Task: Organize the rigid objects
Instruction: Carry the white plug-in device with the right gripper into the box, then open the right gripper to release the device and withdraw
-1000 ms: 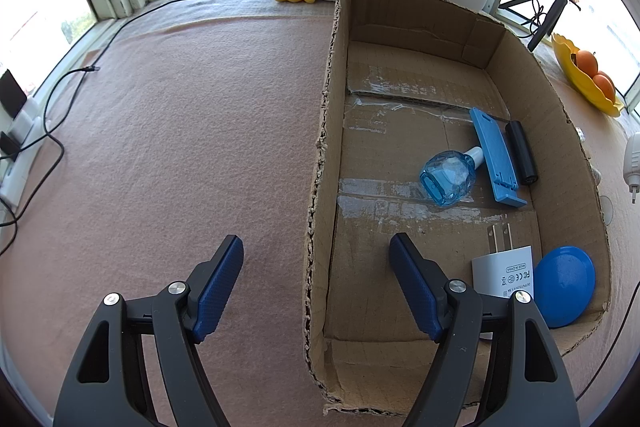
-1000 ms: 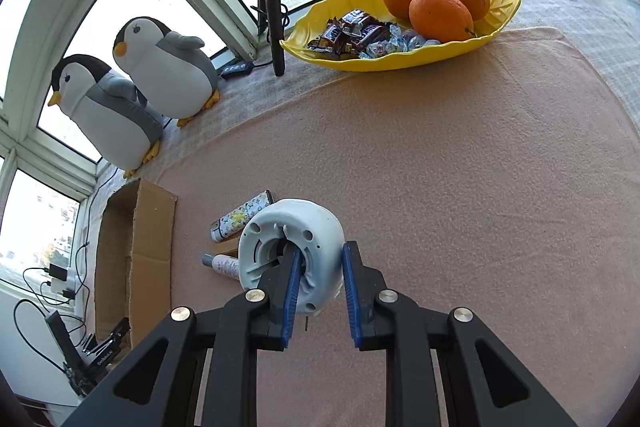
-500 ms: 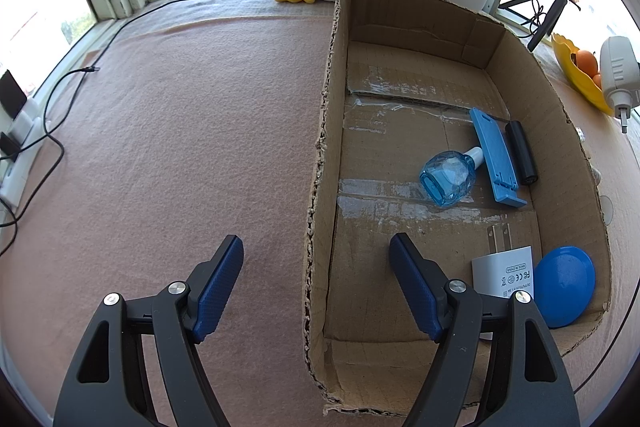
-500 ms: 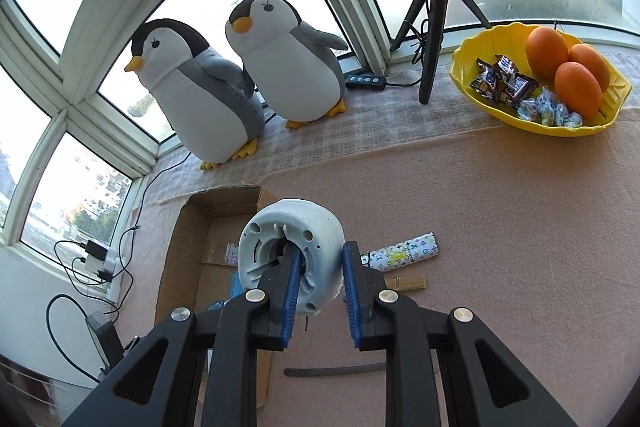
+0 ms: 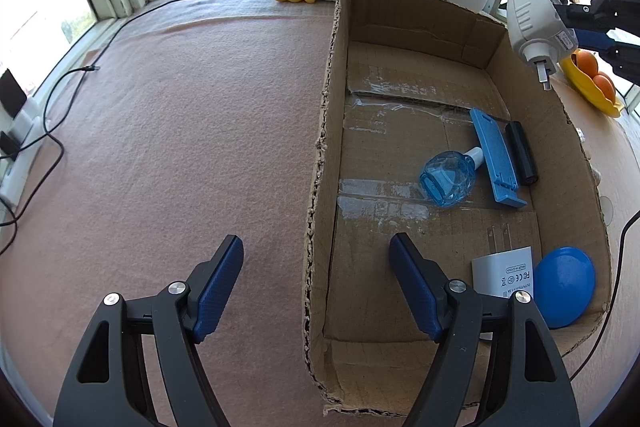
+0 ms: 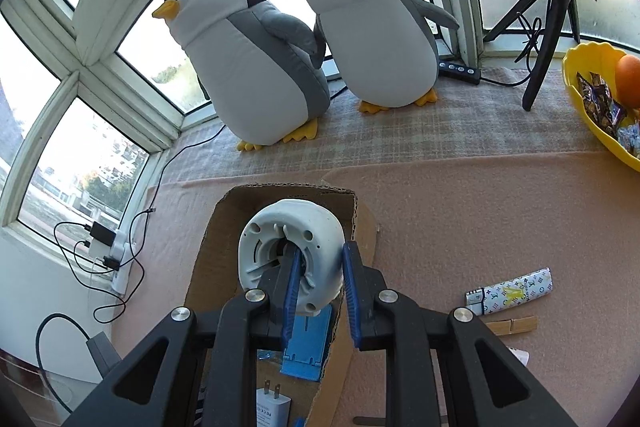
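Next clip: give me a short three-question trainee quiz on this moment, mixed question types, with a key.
1. True or false: the left tool grips the blue round disc in the cardboard box.
2. Multiple choice: the right tool holds
A) a patterned lighter
B) a white round plug-in device
C) a wooden clothespin
3. Fill in: in the box, the blue flat plastic stand lies between the clear blue bottle and the black ______.

Key:
1. False; the left tool is open and empty.
2. B; the white round plug-in device, above the box's far right edge.
3. cylinder
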{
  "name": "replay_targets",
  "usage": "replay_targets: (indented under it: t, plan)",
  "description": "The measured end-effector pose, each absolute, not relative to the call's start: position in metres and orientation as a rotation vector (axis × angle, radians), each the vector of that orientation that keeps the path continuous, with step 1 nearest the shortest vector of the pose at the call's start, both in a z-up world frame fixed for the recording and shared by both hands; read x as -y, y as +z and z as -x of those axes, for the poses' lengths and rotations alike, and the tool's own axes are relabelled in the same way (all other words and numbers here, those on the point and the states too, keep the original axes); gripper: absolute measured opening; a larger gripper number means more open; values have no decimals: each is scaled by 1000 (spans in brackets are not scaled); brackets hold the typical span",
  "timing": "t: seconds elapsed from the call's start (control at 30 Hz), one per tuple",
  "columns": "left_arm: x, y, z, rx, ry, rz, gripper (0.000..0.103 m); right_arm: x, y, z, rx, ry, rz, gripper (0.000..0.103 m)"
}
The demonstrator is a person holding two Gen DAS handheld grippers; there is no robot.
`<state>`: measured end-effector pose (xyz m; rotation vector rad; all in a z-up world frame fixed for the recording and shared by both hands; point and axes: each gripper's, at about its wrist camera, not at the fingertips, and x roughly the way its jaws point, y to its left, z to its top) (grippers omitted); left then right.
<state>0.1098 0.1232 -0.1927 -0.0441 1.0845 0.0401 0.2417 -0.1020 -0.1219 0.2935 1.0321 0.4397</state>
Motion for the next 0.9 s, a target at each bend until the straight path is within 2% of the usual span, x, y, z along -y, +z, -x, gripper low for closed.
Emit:
replay_targets:
  t: [0.7, 0.73, 0.8, 0.9]
  plan:
    - [-123, -193, -110, -1084, 41, 42, 77, 42, -157, -272, -1073, 372, -74, 20]
    - [-123, -192, -110, -1084, 41, 42, 77, 43, -156, -272, -1068, 370, -79, 22]
    - [-123, -192, -110, -1084, 42, 42, 77, 45, -152, -270, -1057, 374, -85, 39]
    - [-123, -192, -110, -1084, 42, 42, 77, 47, -144, -265, -1030, 371, -70, 45]
